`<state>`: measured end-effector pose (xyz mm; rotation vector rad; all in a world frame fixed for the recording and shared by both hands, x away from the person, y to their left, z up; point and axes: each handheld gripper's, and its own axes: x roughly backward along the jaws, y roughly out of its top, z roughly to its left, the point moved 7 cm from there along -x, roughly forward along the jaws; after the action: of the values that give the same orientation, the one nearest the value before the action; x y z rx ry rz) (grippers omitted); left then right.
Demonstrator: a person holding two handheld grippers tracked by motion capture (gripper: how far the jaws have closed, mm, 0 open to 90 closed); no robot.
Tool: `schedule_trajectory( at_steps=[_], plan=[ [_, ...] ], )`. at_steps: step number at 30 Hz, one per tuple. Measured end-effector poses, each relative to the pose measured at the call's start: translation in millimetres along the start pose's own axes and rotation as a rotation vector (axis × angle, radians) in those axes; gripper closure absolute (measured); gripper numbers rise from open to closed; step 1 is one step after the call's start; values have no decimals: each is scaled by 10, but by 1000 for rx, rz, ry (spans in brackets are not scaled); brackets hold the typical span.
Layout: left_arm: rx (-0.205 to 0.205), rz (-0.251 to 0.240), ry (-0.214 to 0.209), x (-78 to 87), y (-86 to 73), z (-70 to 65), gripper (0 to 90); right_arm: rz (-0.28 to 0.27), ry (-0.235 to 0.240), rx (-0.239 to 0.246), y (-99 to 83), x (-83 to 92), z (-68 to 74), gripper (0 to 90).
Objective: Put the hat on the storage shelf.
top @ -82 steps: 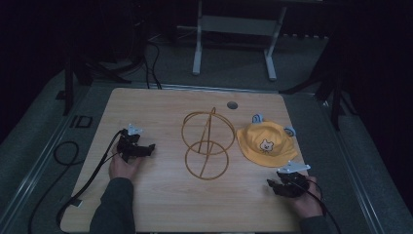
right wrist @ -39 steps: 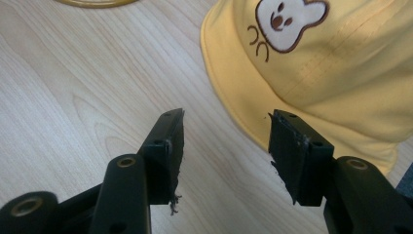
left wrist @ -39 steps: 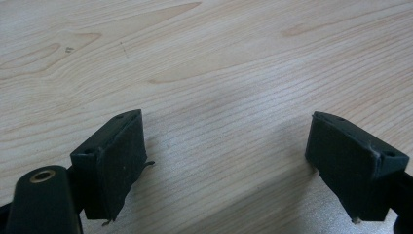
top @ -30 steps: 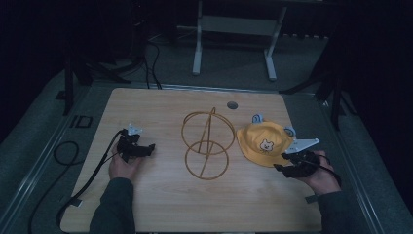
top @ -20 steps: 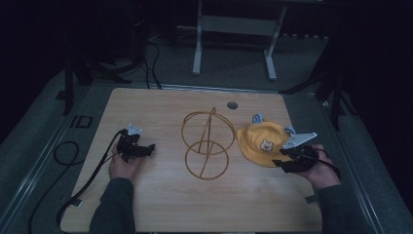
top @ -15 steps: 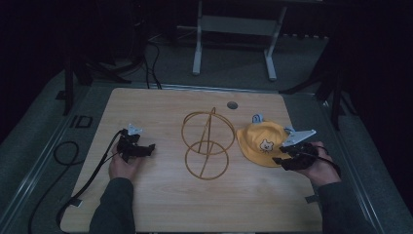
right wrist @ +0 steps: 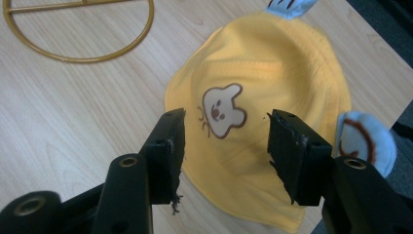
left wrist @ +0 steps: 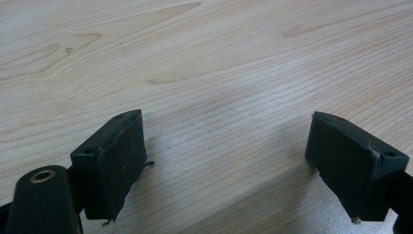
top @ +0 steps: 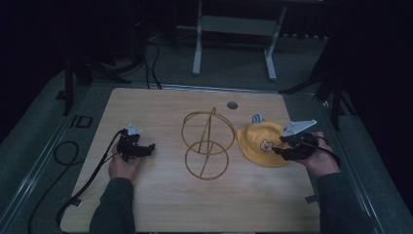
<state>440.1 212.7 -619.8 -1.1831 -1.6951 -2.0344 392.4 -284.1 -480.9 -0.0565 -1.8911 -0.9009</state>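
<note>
The yellow bucket hat (right wrist: pixel 272 97) has a little white bunny face (right wrist: pixel 221 109) on it and pale blue ears (right wrist: pixel 363 141) on its sides. It lies flat at the table's 3 o'clock side, just right of the gold wire stand (top: pixel 207 141). The right gripper (right wrist: pixel 226 146) hovers over it, jaws apart, holding nothing. The left gripper (left wrist: pixel 229 161) is wide apart too, at 9 o'clock. The wooden table (top: pixel 160 200) is light; the room around is dark.
</note>
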Motion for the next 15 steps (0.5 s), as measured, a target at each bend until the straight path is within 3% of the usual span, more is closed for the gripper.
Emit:
schedule_trajectory(
  at_steps=[12, 15],
  plan=[
    [-1, 1, 0, 1, 0, 0, 146, 33, 8, 34, 183, -101, -70, 498],
    [0, 1, 0, 1, 0, 0, 146, 38, 9, 21, 203, -119, -109, 497]
  ],
)
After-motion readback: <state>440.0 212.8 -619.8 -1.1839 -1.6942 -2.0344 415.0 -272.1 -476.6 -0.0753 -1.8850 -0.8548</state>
